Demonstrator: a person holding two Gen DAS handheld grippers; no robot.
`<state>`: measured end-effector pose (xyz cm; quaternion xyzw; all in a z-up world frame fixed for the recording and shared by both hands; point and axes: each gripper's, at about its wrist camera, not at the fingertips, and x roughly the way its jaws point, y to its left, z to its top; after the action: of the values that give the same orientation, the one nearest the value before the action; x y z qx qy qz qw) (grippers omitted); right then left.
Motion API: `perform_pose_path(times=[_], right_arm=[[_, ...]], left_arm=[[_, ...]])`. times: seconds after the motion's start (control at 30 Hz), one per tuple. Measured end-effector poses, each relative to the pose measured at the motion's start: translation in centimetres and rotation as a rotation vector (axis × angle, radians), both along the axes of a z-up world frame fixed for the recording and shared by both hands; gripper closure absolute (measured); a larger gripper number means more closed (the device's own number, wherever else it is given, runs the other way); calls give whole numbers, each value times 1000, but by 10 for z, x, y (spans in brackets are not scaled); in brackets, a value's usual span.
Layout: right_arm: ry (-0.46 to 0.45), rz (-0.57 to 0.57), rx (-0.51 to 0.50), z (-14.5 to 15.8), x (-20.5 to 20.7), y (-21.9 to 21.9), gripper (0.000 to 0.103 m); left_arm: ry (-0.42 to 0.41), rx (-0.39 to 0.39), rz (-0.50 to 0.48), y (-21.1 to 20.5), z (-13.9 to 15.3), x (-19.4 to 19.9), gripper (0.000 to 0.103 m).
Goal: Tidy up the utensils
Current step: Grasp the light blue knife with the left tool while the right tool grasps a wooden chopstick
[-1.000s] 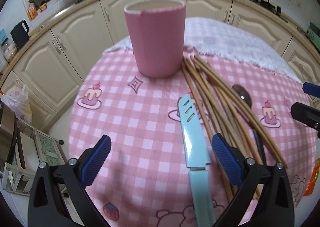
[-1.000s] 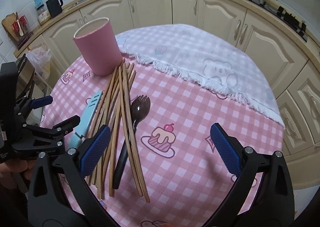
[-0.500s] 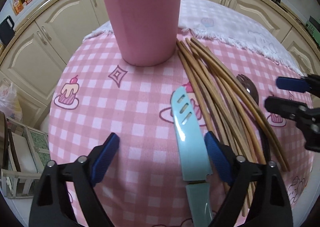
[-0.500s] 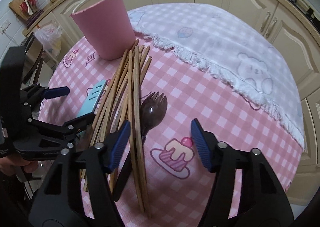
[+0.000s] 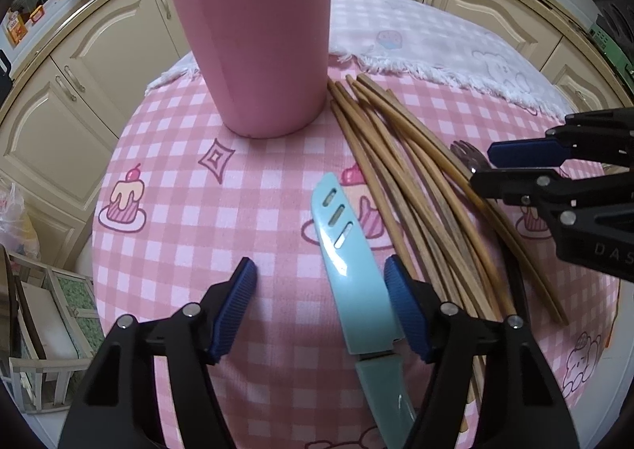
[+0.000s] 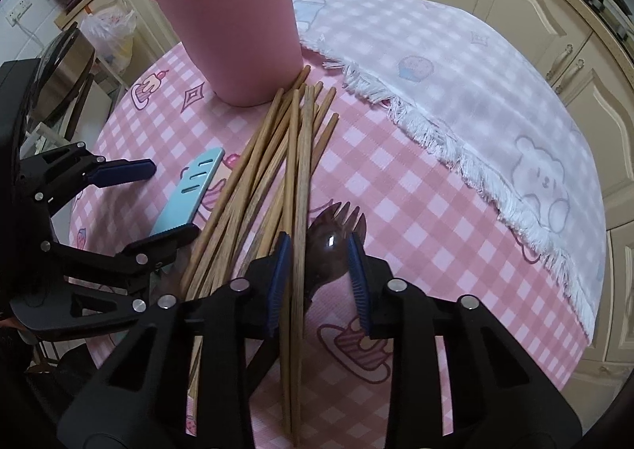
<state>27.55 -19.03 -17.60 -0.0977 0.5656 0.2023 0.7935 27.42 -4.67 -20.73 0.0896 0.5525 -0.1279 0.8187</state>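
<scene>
Dark spork (image 6: 331, 251) and two chopsticks (image 6: 298, 211) lie between the right hand-held gripper (image 6: 319, 282) fingers (parted, low over the surface (image 6: 416, 219)); the left hand-held gripper (image 5: 321, 304), also parted, straddles the blue knife (image 5: 352, 282)

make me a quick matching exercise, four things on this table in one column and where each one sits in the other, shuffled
Things:
1. pink cup
2. teal knife
3. wooden chopsticks
4. dark spork

Places:
A. lying flat, fanned out from the base of the cup
B. standing upright at the far side of the checked cloth
C. between the open fingers of the right gripper
D. between the open fingers of the left gripper

Pairs: 1-B, 2-D, 3-A, 4-C
</scene>
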Motion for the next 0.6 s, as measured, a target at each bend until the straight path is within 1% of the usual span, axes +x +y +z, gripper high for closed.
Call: perform_pose_path(times=[0.03,0.07,0.17,0.5,0.57,0.6], right_arm=[[0,5,-3,1,0,1,79],[-1,6,-7,1,2,4,83],[-3,5,-9,2,9,5,83],[19,87,-44,-4,18,27,85],[38,89,-54,-10,23,31,89],[40,90,-42,-12,23,31,89]], left_arm=[[-1,0,-2,1,0,0,37],[-2,0,-3,0,0,0,37],[-5,-5,-3,2,-1,-1,37],[-11,-6,-4,2,0,-4,37],[-13,-6,-10,1,1,-5,41],[-13,-8,-15,1,1,-5,42]])
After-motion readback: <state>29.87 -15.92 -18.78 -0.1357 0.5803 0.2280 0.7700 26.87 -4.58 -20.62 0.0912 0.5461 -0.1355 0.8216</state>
